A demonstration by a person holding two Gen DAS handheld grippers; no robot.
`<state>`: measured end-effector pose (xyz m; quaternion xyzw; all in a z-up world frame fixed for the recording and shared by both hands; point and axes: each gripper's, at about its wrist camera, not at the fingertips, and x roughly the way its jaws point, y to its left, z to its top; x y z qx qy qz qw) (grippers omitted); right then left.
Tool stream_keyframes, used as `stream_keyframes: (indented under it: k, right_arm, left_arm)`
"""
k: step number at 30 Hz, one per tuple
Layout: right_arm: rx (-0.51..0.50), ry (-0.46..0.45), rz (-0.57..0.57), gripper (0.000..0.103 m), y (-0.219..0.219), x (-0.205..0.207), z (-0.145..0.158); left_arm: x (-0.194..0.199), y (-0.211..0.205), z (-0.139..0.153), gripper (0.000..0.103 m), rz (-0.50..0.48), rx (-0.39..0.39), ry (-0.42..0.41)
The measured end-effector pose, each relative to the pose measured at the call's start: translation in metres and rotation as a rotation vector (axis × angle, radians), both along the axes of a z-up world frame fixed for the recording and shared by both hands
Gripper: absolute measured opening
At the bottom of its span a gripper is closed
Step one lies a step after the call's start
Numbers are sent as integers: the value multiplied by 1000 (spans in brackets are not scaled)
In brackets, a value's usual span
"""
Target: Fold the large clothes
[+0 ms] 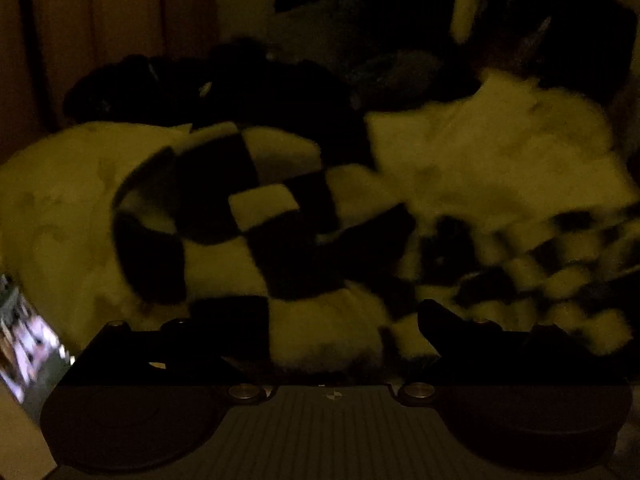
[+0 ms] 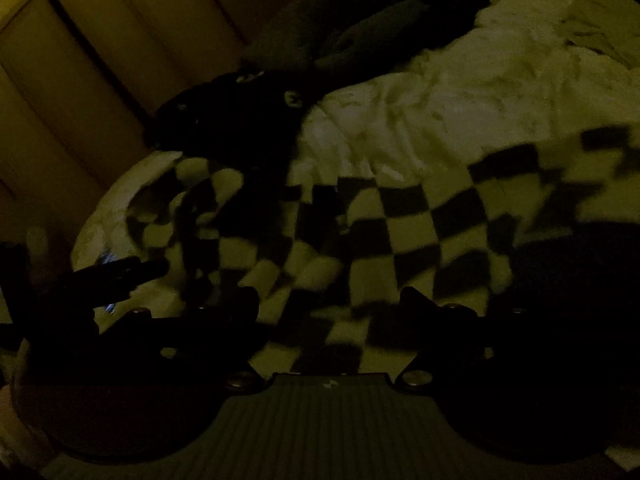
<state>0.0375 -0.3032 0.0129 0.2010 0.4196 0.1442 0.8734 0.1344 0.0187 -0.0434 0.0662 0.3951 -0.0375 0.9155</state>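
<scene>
Room: very dim, yellowish light; pale panelled wall (image 2: pixel 80 60) behind the bed, top left in right wrist view.
Surface: bed w/ rumpled pale sheet (image 2: pixel 460 92); dark clothes heap (image 1: pixel 208 84) at far side by the wall.
Garment: big fuzzy black-and-pale checked piece (image 1: pixel 256 208), crumpled, not flat; lies on the sheet right in front of both tools. In right wrist view the same checked cloth (image 2: pixel 400 220) spreads across the middle and off to the right, folds bunched at left.
Left gripper (image 1: pixel 320 320): jaws wide apart, nothing pinched; checked cloth shows in the gap betw. the fingers, contact w/ pads can't be told. Also visible at left edge of right wrist view (image 2: pixel 120 276).
Right gripper (image 2: pixel 332 300): jaws apart, nothing clamped; cloth under and betw. the fingers.
Blur: both views smeared, esp. right side of left wrist view.
</scene>
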Motion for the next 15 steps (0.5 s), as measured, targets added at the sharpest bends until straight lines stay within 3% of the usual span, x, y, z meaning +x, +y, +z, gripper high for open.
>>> stream_keyframes:
  k: [2, 4, 7, 9, 11, 15]
  right_arm:
    - [-27, -13, 0, 81, 7, 19, -5]
    - [-83, -43, 11, 84, 14, 36, -9]
    - [-175, -64, 0, 85, 17, 59, -21]
    - [-188, -59, -16, 84, 13, 72, -32]
    - [-174, -54, -29, 81, 7, 83, -43]
    - [-229, -93, -50, 79, 6, 106, -53]
  left_arm:
    - [14, -12, -20, 103, 33, 128, -44]
    - [25, -11, -37, 71, 83, 220, -67]
    - [20, 16, -34, 47, 104, 97, -99]
    - [4, 38, -15, 41, 162, 60, -180]
    - [-17, 64, 10, 42, 244, 27, -275]
    - [-37, 109, 30, 43, 395, 9, -321]
